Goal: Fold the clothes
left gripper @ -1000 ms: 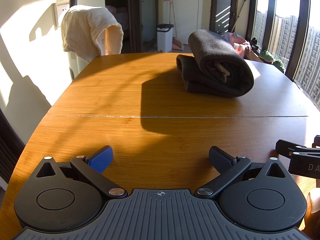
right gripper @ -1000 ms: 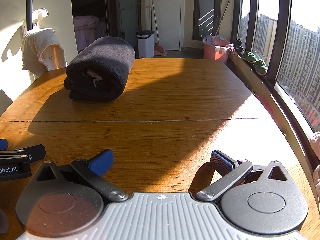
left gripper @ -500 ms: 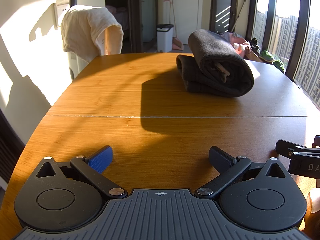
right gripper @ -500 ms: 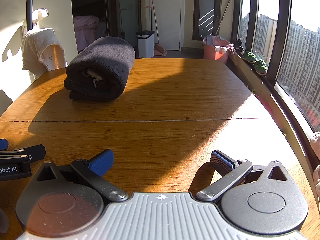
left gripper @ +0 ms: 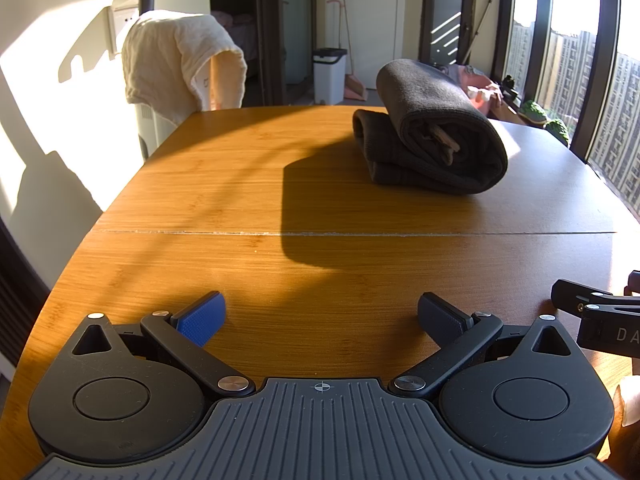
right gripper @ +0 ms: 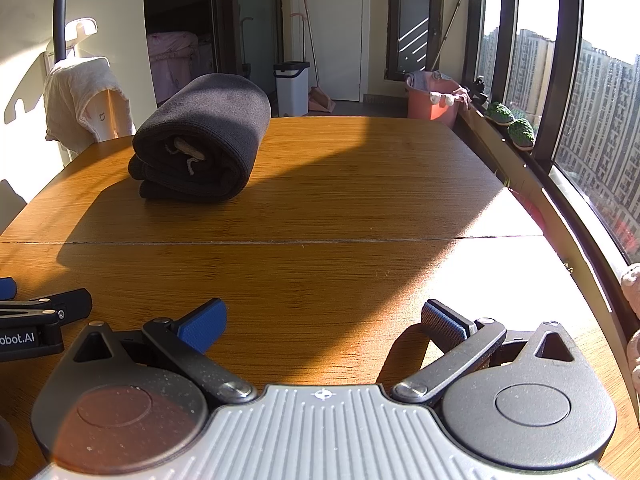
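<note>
A dark grey garment (left gripper: pixel 432 128) lies folded and rolled into a thick bundle on the far half of the wooden table (left gripper: pixel 248 184); a pale drawstring shows at its open end (right gripper: pixel 188 156). In the right wrist view the bundle (right gripper: pixel 204 136) sits far left. My left gripper (left gripper: pixel 320 316) rests low over the near table edge, open and holding nothing. My right gripper (right gripper: pixel 324 320) is beside it, also open and holding nothing. Both are well short of the bundle.
A cream cloth (left gripper: pixel 176 64) hangs over a chair back beyond the table's far left corner. A white bin (right gripper: pixel 292 88) and an orange tub (right gripper: pixel 432 100) stand on the floor behind. Windows (right gripper: pixel 592 120) run along the right side.
</note>
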`<state>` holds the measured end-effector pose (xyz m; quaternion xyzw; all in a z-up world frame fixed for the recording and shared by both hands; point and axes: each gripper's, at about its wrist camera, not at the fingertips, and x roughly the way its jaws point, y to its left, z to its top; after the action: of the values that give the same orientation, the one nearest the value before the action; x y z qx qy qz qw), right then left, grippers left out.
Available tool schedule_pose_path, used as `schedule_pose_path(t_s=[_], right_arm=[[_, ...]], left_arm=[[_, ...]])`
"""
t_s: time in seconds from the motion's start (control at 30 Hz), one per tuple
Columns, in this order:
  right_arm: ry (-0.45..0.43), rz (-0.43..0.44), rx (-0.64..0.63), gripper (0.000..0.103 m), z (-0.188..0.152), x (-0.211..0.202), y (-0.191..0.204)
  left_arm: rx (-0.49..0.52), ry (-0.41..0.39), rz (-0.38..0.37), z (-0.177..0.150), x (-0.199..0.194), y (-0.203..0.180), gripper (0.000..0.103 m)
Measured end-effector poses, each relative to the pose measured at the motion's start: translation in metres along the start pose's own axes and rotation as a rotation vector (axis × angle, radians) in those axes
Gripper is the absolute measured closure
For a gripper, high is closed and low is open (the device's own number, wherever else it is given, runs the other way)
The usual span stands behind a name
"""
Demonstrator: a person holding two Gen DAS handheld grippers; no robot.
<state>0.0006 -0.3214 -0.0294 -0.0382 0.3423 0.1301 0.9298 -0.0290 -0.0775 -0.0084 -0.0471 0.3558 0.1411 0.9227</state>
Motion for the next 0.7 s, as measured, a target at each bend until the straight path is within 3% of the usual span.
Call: schedule_pose_path(t_s=[0.7], right_arm=[[0.005, 0.012, -0.016, 0.000, 0.0027, 0.0034, -0.0008]], left_arm=[[-0.008, 0.000, 0.012, 0.0002, -0.0006, 0.0004, 0.000]])
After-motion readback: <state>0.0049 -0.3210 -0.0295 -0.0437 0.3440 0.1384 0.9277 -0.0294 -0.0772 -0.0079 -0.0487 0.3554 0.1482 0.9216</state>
